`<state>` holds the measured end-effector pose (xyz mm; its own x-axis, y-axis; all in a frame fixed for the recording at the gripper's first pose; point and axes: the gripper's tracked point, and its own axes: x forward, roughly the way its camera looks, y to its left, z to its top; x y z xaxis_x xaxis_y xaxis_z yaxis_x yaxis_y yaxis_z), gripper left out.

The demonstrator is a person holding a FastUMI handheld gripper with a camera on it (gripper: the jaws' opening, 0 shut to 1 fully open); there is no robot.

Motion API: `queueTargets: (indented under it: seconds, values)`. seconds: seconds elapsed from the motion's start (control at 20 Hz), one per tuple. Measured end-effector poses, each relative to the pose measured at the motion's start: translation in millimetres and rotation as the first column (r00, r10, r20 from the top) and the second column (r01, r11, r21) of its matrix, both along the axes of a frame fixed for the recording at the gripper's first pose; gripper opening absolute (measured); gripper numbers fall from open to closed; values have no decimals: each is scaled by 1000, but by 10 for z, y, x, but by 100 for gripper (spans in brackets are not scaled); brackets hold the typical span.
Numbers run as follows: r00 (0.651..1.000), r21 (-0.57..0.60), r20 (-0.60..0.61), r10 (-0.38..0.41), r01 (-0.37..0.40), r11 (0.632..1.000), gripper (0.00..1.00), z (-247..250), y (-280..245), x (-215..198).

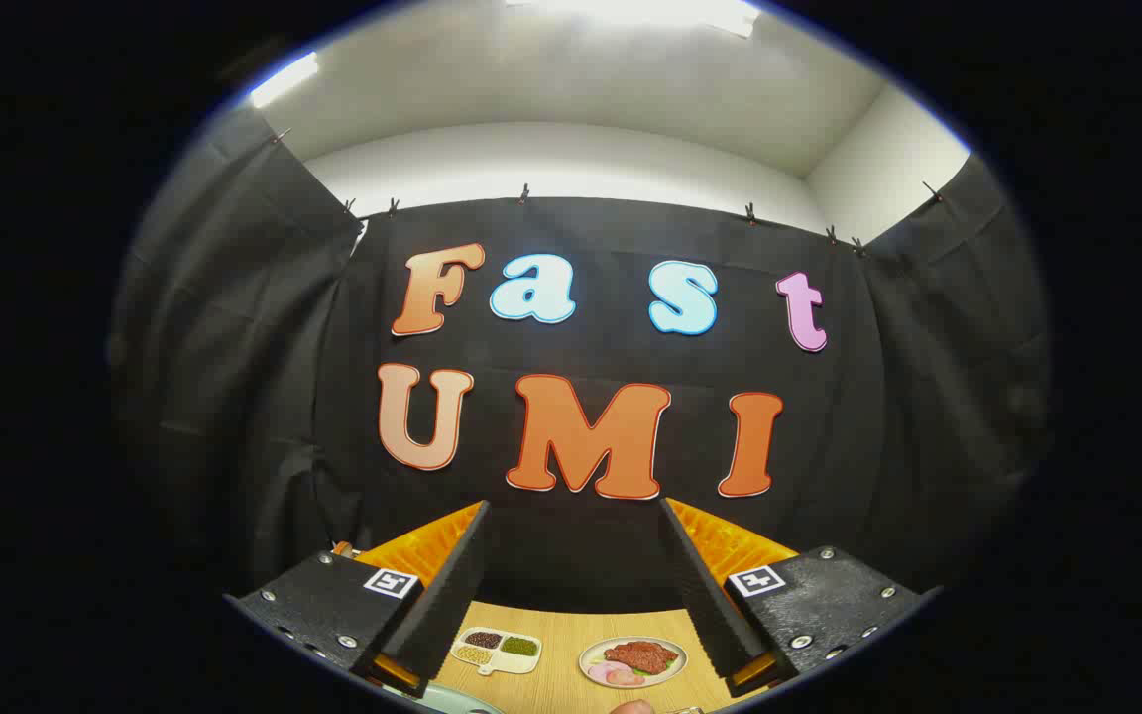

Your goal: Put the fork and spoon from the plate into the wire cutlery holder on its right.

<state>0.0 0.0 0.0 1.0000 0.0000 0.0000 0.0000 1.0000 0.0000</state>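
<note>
My gripper is held high and level, open wide, with nothing between its fingers. Beyond the fingertips hangs the black cloth wall. Low between the fingers lies a strip of the wooden table. A pale curved rim, possibly the plate, peeks out under the left finger. A small rounded thing and a bit of thin metal sit at the table's near edge; they are too cut off to identify.
Two flat food pictures lie on the table: a divided tray of beans and a plate of meat. Black cloth closes the booth on the left, back and right.
</note>
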Motion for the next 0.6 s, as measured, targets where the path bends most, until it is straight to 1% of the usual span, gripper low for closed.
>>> queueTargets:
  seconds: [0.45,0.6]
  values:
    - [999,-1,-18,40,-40,999,98,-47,225,54]
    - [998,5,-35,43,-43,999,98,-92,248,96]
